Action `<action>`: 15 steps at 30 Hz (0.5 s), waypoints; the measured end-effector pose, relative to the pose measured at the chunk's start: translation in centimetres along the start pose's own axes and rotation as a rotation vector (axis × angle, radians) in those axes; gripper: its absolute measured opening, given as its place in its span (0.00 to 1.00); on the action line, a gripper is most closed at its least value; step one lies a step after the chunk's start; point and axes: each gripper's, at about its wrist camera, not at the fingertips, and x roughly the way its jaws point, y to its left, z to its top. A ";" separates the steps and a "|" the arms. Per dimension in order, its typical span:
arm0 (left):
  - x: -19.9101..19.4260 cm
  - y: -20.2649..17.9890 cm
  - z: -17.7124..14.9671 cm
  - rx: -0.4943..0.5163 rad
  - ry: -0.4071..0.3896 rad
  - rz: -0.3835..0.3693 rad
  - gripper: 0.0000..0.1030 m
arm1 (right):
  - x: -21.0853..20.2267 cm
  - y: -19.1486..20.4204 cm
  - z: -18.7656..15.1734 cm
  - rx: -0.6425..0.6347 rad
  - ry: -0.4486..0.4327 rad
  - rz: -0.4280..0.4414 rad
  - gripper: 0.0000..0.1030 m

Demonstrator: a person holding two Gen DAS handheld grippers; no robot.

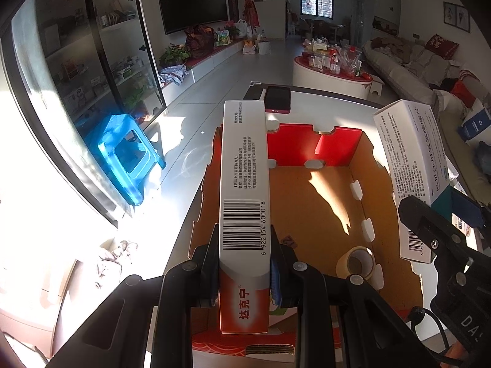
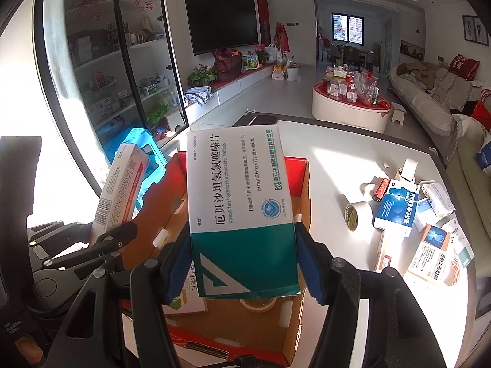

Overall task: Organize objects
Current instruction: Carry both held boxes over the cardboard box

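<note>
1. Left gripper (image 1: 245,271) clamps the red-and-white medicine box (image 1: 244,202), held over the cardboard tray (image 1: 310,193).
2. Right gripper (image 2: 244,265) clamps the teal-and-white tablet box (image 2: 239,202) above that tray.

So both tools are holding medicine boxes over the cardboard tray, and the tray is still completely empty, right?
Not quite. Both the left tool and the right tool do hold medicine boxes over the cardboard tray, but the tray is not empty: the left wrist view shows a roll of tape already lying inside it.
</note>
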 end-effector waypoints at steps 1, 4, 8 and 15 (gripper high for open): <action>0.1 0.0 0.2 0.004 0.000 -0.002 0.25 | 0.2 -0.2 0.2 0.004 0.003 -0.002 0.60; 0.7 -0.1 0.6 0.012 0.006 -0.012 0.25 | 0.9 -0.2 0.6 0.007 0.008 -0.004 0.60; 1.8 -0.5 0.7 0.023 0.028 -0.015 0.25 | 2.0 0.0 0.7 -0.002 0.023 -0.006 0.60; 3.5 -0.8 0.4 0.027 0.072 -0.031 0.25 | 3.5 0.1 0.4 -0.009 0.051 -0.008 0.60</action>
